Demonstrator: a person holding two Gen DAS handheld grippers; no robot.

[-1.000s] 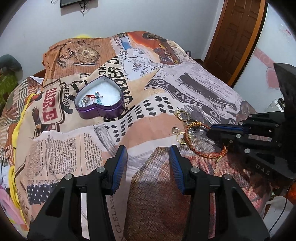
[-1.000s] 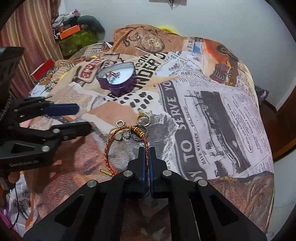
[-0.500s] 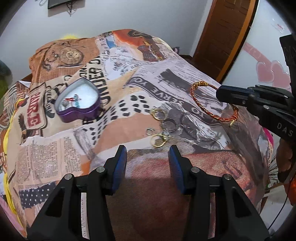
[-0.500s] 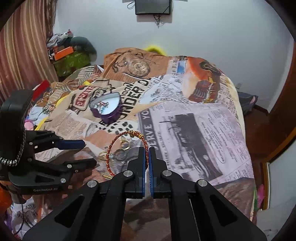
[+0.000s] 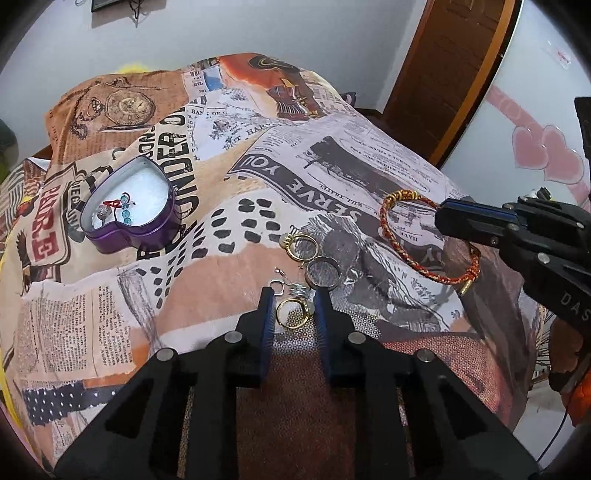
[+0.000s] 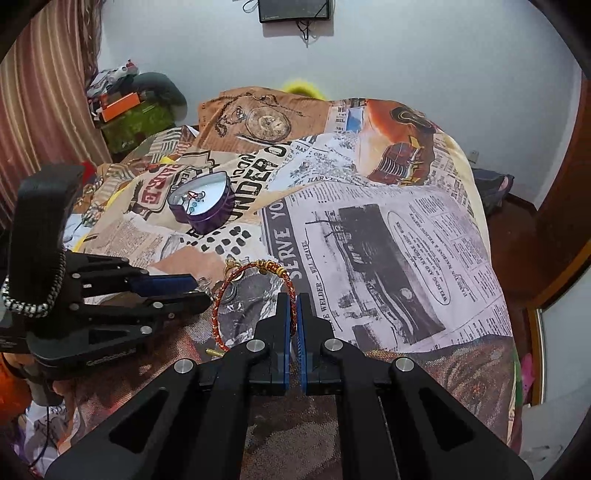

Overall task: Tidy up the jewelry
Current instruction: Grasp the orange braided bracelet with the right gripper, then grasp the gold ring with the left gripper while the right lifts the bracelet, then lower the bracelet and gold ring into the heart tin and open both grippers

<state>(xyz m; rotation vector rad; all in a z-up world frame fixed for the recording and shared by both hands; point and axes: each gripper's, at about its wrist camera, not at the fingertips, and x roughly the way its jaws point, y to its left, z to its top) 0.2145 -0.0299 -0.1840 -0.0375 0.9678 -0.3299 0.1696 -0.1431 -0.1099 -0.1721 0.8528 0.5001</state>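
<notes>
A purple heart-shaped tin (image 5: 129, 206) lies open on the bed with a few small beaded pieces inside; it also shows in the right wrist view (image 6: 202, 206). My right gripper (image 6: 294, 299) is shut on a red-and-gold braided bracelet (image 6: 255, 291) and holds it above the bed; the bracelet also shows in the left wrist view (image 5: 424, 240). My left gripper (image 5: 294, 306) is open, its fingers on either side of a gold ring (image 5: 292, 313). Another gold ring (image 5: 301, 245), a silver ring (image 5: 323, 272) and small silver pieces (image 5: 291, 286) lie just beyond.
The bed is covered by a newspaper-print sheet (image 5: 332, 166). A wooden door (image 5: 450, 66) stands at the right. A striped curtain (image 6: 44, 118) and cluttered shelf items (image 6: 129, 107) stand at the left, a wall-mounted screen (image 6: 293, 11) behind the bed.
My right gripper lifted the bracelet off the bed and holds it in the air. My left gripper moved forward and lower, and its fingers now straddle the near gold ring.
</notes>
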